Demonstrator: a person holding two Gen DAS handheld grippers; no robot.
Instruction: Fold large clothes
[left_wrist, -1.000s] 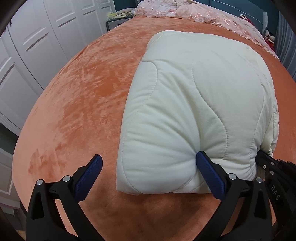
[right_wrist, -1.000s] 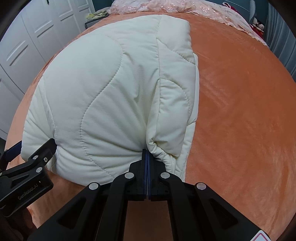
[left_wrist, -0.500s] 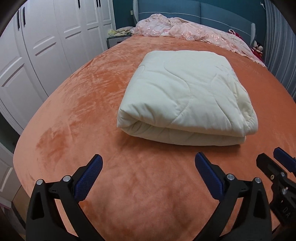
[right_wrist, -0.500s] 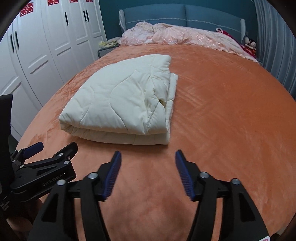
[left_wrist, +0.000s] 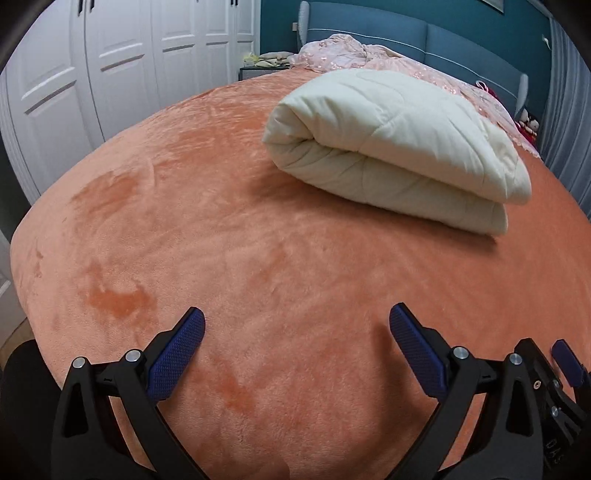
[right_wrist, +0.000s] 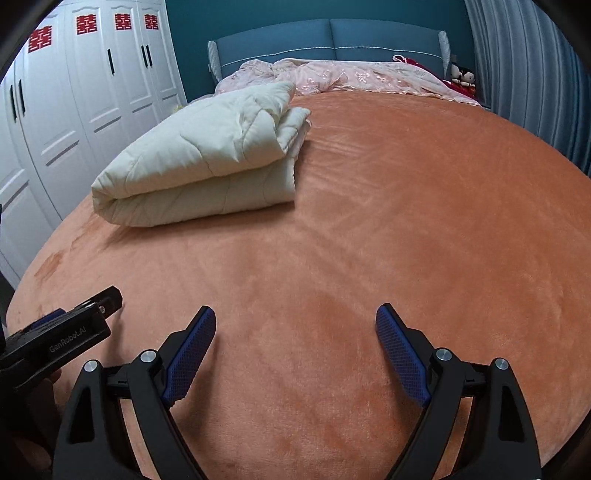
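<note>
Your left gripper (left_wrist: 295, 332) is spread wide over the near edge of the orange bedspread (left_wrist: 258, 240), the folded cream quilt (left_wrist: 391, 147) sits toward the bed's left side, well apart, and your right gripper (right_wrist: 295, 330) gapes wide too

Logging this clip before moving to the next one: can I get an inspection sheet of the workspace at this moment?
Surface: orange plush bedspread, smooth, some darker rubbed patches.
Job's things: cream quilted padded garment, folded into a thick bundle, lying free on the bedspread.
Clutter: crumpled pink embroidered blanket by the headboard; small doll at the far corner.
Grippers: left hand-held gripper and right hand-held gripper both open, empty, apart from the garment.
Cables: nothing seen.
Surroundings: white panelled wardrobe with red paper cut-outs, blue padded headboard, grey curtain.
</note>
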